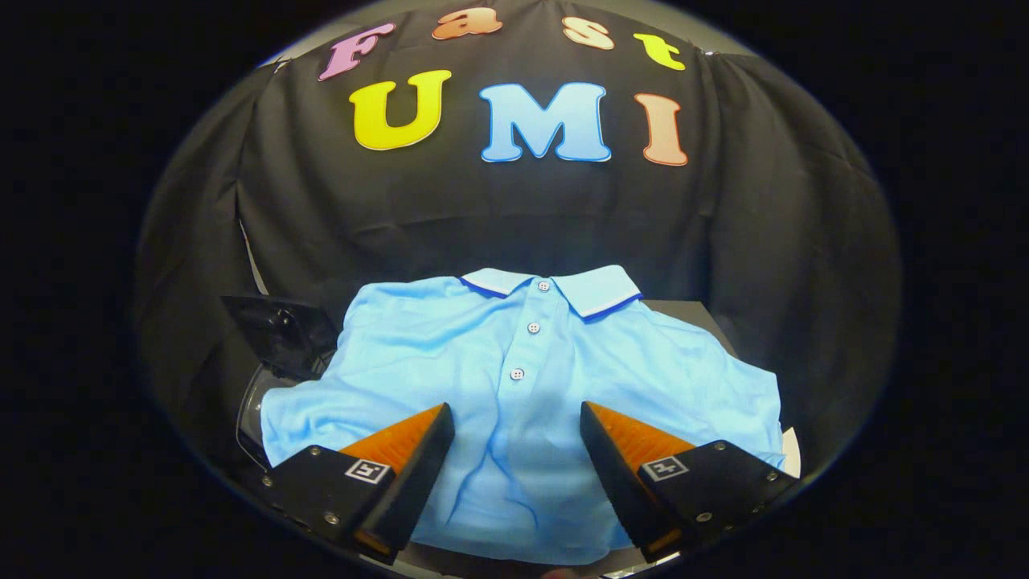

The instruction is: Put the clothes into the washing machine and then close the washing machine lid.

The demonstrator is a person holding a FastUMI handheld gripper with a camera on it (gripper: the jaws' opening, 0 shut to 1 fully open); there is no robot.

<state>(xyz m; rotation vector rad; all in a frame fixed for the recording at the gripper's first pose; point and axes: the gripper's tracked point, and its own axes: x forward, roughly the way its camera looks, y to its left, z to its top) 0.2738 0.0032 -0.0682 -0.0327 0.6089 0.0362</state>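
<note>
Shirt [522, 378] first: a light blue polo lies spread flat, front up, collar away from you and hem toward you, its button placket running almost straight down the middle. Laid open like this, it seems set out to give you a broad, easy surface to pinch anywhere along the front; nothing is bunched or folded under that you can see, apart from soft creases near the hem.

Your claw [517, 418] is spread wide, gripping nothing. The two fingers straddle the lower placket, one on each side, with the shirt's lower front lying between and just ahead of them. Whether the tips touch the cloth you cannot tell; they look to be hovering over it. My guess is you are lined up for a first grab near the middle of the body, which should gather enough fabric to lift the whole garment instead of dragging one sleeve.

Beside the shirt's far sleeve, on your left, a dark glossy lid [277, 330] stands tilted up, and a curved dark rim [245, 418] shows below it; this is likely the washer, already open for loading. The shirt's edge lies just beside or over that rim. Behind everything hangs the black cloth wall [764, 241].
</note>
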